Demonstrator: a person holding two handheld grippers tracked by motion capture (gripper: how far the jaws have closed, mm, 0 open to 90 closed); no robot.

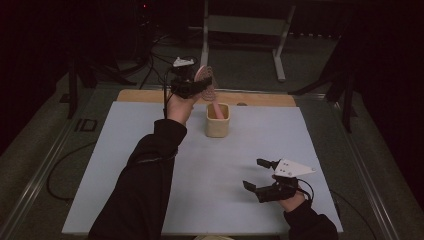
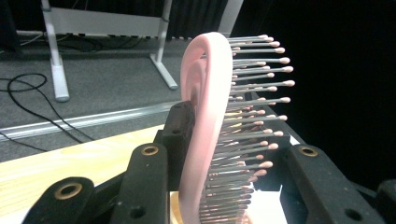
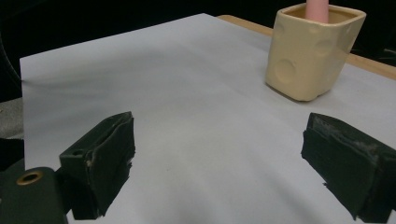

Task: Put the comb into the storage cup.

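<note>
A pink hairbrush (image 1: 206,80) with metal bristles stands upright, its handle reaching down into a cream ceramic cup (image 1: 218,122) at the back middle of the table. My left gripper (image 1: 192,86) is shut on the brush head from the left. In the left gripper view the brush (image 2: 205,116) sits edge-on between the black jaws of my left gripper (image 2: 224,154). My right gripper (image 1: 253,173) rests low at the front right, open and empty. In the right gripper view the right gripper (image 3: 219,154) has its jaws wide apart, with the cup (image 3: 308,56) and the pink handle (image 3: 317,9) beyond.
A pale blue sheet (image 1: 150,150) covers the table, with a wooden strip (image 1: 145,95) along the far edge. Behind the table stand a metal frame (image 1: 245,30) and cables on the floor. The person's dark sleeve (image 1: 145,185) crosses the left half.
</note>
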